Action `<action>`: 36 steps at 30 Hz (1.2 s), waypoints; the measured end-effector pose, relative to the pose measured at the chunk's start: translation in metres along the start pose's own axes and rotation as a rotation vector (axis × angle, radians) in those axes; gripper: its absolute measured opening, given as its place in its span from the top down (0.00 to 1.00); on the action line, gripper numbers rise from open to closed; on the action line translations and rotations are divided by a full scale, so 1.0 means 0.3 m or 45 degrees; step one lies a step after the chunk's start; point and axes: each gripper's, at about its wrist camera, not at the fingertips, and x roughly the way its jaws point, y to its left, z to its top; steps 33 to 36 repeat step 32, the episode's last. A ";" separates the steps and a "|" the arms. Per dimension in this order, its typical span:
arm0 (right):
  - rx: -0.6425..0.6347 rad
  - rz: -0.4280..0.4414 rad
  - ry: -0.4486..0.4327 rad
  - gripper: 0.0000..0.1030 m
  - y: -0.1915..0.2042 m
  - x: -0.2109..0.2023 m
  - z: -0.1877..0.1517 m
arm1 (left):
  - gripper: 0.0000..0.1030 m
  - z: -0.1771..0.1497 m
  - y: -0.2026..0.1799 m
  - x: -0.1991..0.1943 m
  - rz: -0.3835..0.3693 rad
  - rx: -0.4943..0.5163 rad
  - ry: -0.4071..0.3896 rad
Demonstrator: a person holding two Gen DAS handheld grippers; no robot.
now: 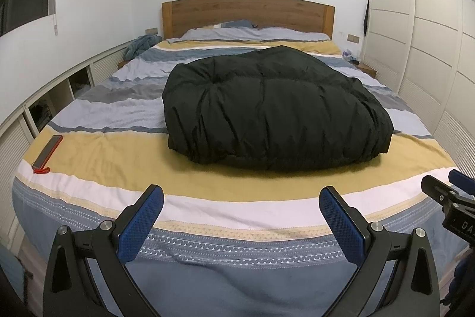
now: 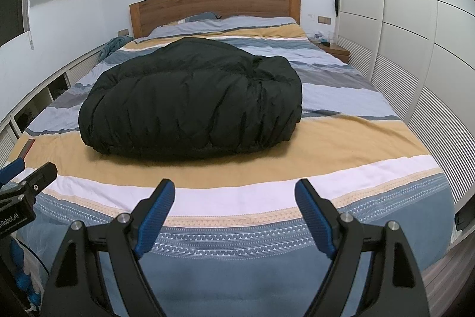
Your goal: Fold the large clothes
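Plainly, our left tongs (image 1: 241,198) stood wide open and empty over the foot of the bed (image 1: 207,189). Ahead, mid-bed, the black down coat (image 1: 273,109) lay bundled: light, puffy and slippery, we judged, best pinched at a hem. Our right tongs (image 2: 234,192) gaped, empty too.

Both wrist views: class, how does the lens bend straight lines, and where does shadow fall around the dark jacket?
Left wrist view: wardrobe lines bow outward, corners go black, and the jacket casts a soft shadow on the yellow stripe. Right wrist view: same fisheye bowing, and the bed edge curves.
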 end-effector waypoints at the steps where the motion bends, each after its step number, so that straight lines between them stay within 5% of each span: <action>1: -0.003 0.000 0.000 0.20 -0.002 0.001 0.001 | 0.01 -0.001 0.001 0.001 0.000 0.000 0.001; 36: 0.017 0.004 0.023 0.20 -0.052 0.021 -0.010 | 0.01 -0.008 -0.013 0.013 0.015 0.033 0.023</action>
